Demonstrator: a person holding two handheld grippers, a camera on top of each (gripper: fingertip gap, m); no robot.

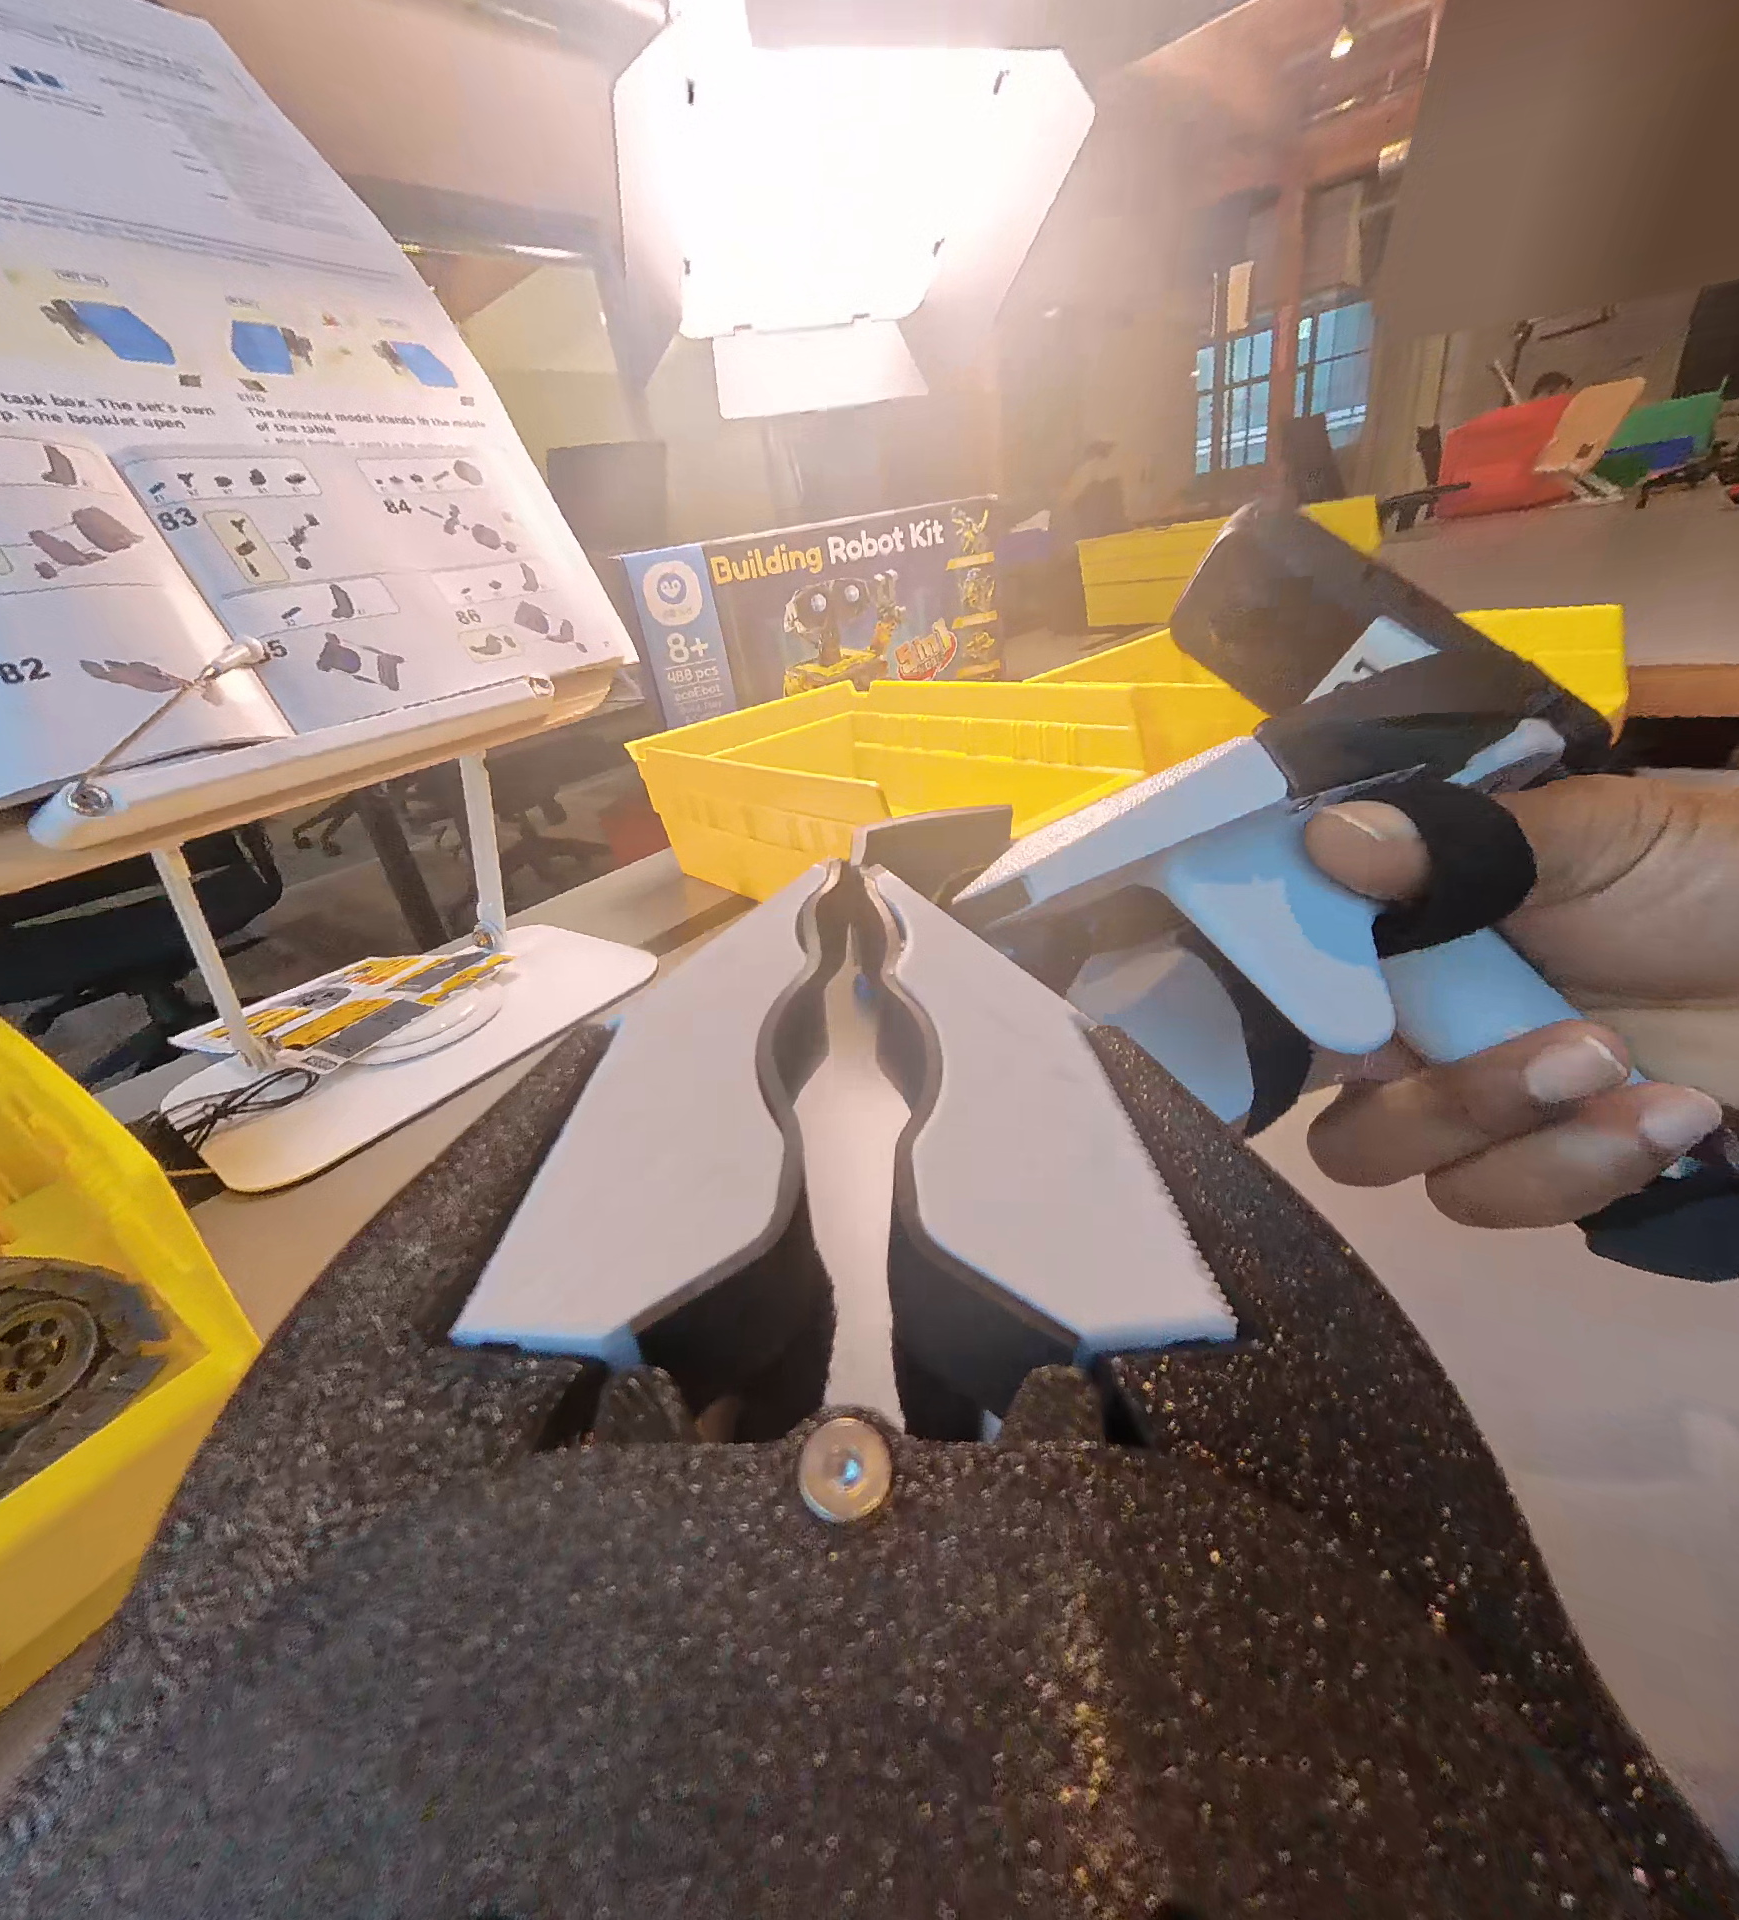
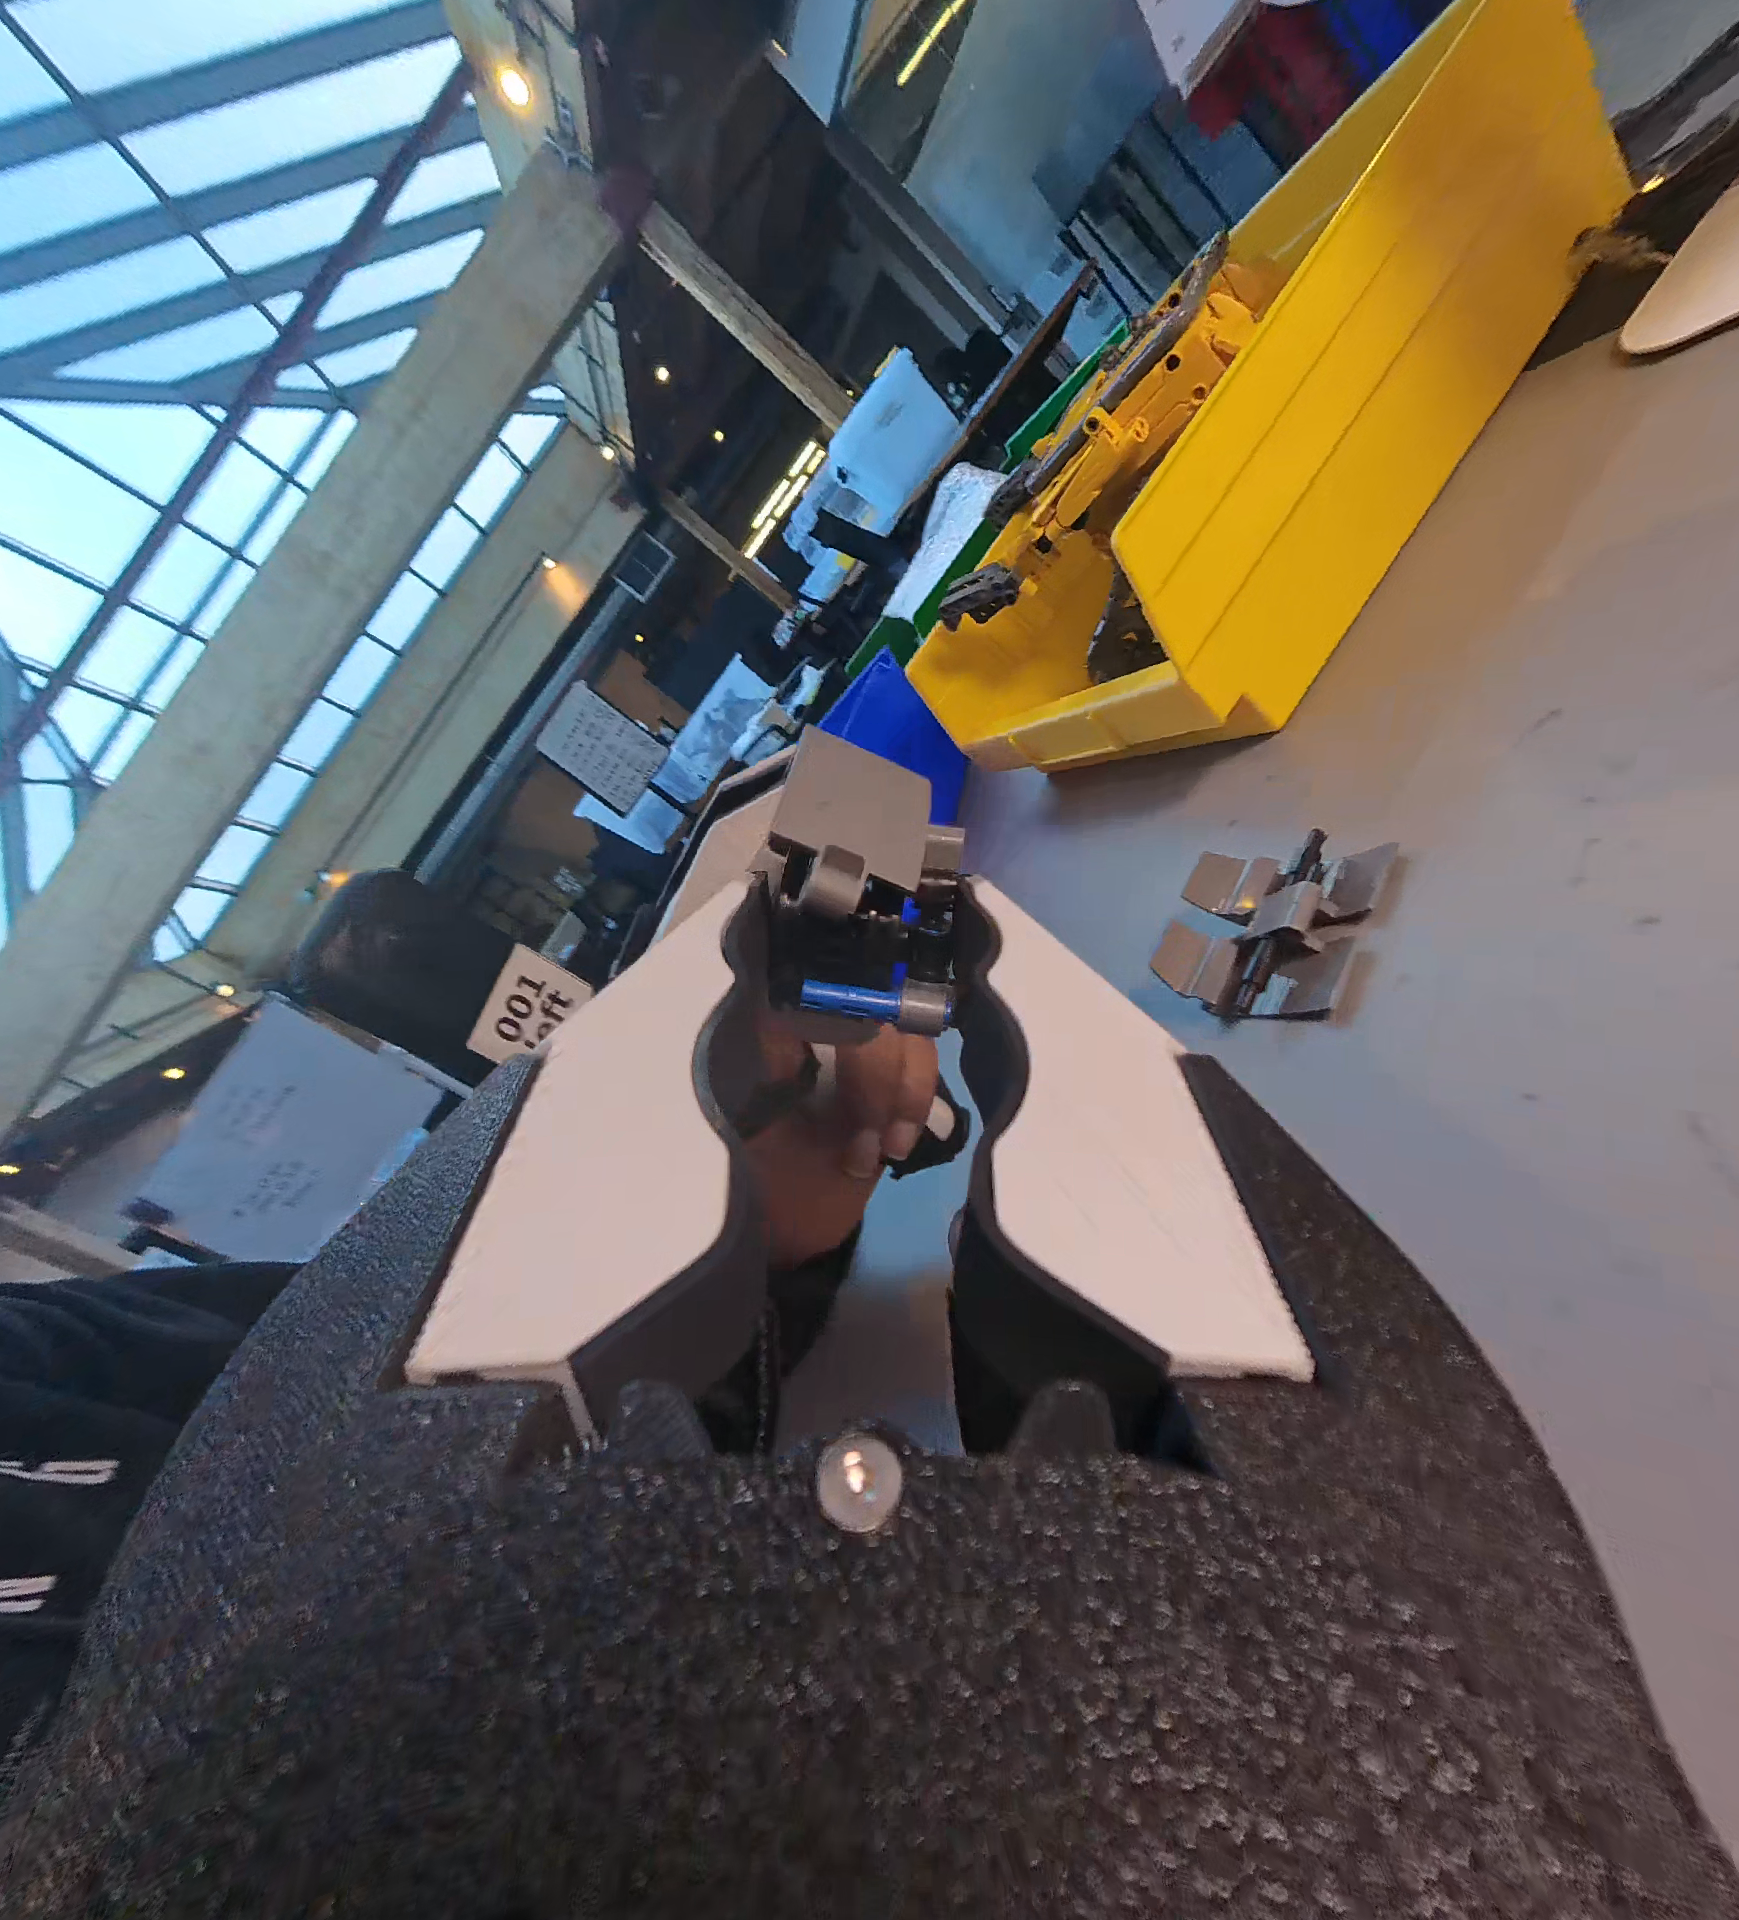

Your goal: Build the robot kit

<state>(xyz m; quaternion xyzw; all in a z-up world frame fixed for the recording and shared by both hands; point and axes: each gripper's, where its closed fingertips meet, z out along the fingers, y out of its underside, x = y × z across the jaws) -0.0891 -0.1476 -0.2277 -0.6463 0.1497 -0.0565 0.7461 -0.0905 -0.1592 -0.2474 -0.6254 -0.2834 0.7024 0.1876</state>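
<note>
My right gripper (image 2: 860, 935) is shut on a small brick assembly (image 2: 860, 883) of grey, black and blue parts, held above the table. A hand shows behind it between the fingers. My left gripper (image 1: 847, 871) is shut, its tips pinching the edge of the assembly's dark grey panel (image 1: 938, 834). In the left wrist view the right gripper's white body (image 1: 1249, 831) comes in from the right, held by a hand (image 1: 1623, 997), and meets the same panel. The left gripper's white finger (image 2: 725, 831) shows just behind the assembly in the right wrist view.
An open instruction booklet (image 1: 221, 540) sits on a white stand (image 1: 408, 1060) at left. Yellow bins (image 1: 844, 769) and a kit box (image 1: 823, 603) lie behind. A yellow bin (image 1: 65, 1351) at left holds a wheeled model (image 1: 23, 1340). A grey finned part (image 2: 1270, 940) lies on the table (image 2: 1571, 1039). My left and right fingertips are right by each other.
</note>
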